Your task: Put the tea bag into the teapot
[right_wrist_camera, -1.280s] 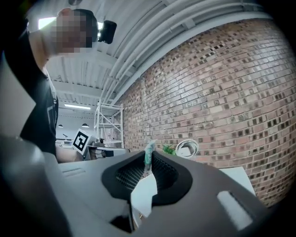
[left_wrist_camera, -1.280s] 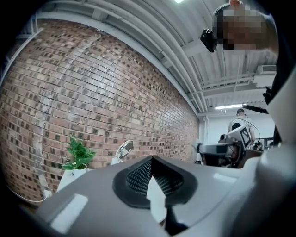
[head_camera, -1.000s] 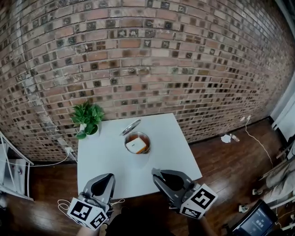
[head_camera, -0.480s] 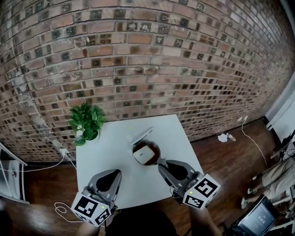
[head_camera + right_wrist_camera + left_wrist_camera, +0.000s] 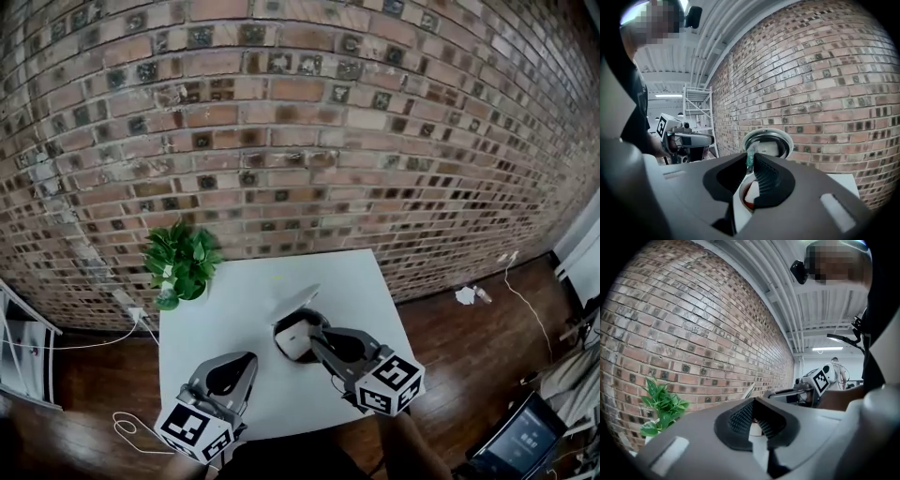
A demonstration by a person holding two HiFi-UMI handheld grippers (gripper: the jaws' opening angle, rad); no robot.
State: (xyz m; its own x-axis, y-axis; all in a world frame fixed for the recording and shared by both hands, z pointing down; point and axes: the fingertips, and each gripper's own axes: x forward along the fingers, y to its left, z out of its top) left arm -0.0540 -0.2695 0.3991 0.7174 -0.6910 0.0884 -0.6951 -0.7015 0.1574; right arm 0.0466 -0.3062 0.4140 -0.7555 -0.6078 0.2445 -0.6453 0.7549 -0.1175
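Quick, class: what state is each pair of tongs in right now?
Left tongs: closed, nothing held.
Right tongs: closed on a thin green tag, seemingly the tea bag's.

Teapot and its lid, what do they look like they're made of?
Teapot: possibly clear glass; a reddish tint shows around the white tea bag inside. Lid: probably polished metal, going by its bright, mirror-like rim. Neither is certain from here.
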